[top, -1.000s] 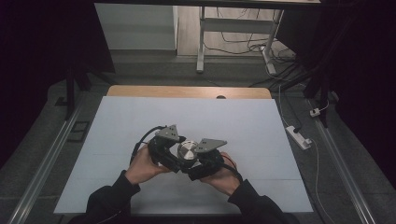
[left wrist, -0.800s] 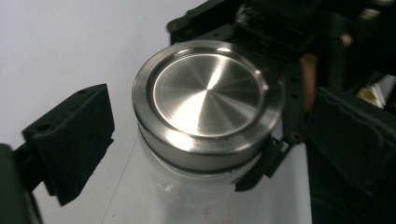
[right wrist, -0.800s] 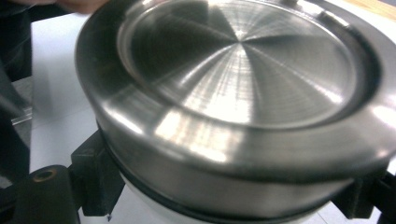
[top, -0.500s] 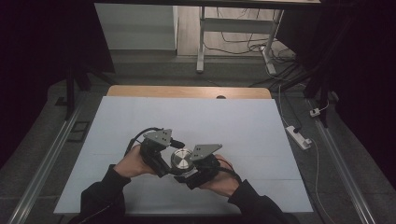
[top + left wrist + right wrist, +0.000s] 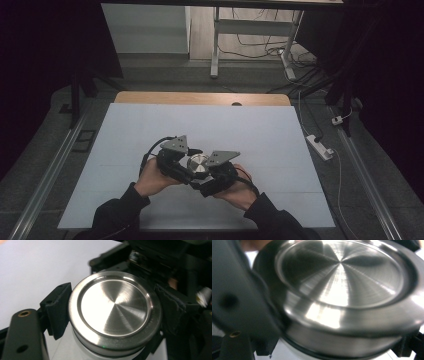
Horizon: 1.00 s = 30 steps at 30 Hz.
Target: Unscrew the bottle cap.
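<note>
A round container with a brushed steel lid and a white body is held low over the white table, between both hands. My left gripper has just been closing and its pads now press on the lid's rim from both sides. The right gripper is shut on the white body just below the lid. In the high view the left gripper comes in from the left and the right gripper from the right.
The white table has a wooden strip along its far edge. A power strip and cables lie on the floor to the right. A desk frame stands beyond the table. Metal rails run along both sides.
The left gripper's jaws have come together onto the steel lid after standing open beside it. The right hand and the container have stayed where they were.
</note>
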Each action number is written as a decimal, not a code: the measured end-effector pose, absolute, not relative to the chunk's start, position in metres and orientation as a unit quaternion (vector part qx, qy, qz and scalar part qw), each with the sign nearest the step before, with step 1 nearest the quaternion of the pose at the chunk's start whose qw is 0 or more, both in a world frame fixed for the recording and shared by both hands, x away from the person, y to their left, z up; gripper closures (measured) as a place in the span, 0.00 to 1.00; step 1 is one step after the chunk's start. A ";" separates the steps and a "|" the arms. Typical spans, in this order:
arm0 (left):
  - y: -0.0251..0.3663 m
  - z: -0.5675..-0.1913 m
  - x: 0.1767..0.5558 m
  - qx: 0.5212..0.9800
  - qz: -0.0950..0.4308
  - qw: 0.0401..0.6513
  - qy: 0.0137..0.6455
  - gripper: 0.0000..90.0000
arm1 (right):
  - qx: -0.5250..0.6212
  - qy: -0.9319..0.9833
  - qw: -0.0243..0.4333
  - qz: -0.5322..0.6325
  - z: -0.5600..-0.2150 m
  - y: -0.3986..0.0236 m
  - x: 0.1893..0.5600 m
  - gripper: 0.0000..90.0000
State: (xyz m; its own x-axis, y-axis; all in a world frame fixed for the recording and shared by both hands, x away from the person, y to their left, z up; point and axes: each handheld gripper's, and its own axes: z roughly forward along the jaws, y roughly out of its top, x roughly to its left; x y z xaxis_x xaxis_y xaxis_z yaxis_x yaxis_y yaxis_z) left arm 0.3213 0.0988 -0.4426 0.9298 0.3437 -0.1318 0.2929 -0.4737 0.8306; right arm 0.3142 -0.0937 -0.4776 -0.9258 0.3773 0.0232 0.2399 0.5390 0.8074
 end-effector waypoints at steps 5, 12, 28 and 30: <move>0.086 -0.445 0.317 0.847 0.062 0.475 0.231 0.21 | 0.210 0.869 0.086 0.439 -0.480 -0.098 0.320 0.16; 0.099 -0.435 0.322 0.863 0.053 0.468 0.183 0.01 | 0.193 0.868 0.087 0.449 -0.477 -0.101 0.321 0.16; 0.108 -0.435 0.321 0.885 0.005 0.460 0.076 0.21 | 0.116 0.880 0.057 0.457 -0.476 -0.091 0.306 0.16; 0.106 -0.435 0.322 0.881 0.010 0.464 0.095 0.21 | 0.127 0.878 0.063 0.456 -0.475 -0.092 0.308 0.16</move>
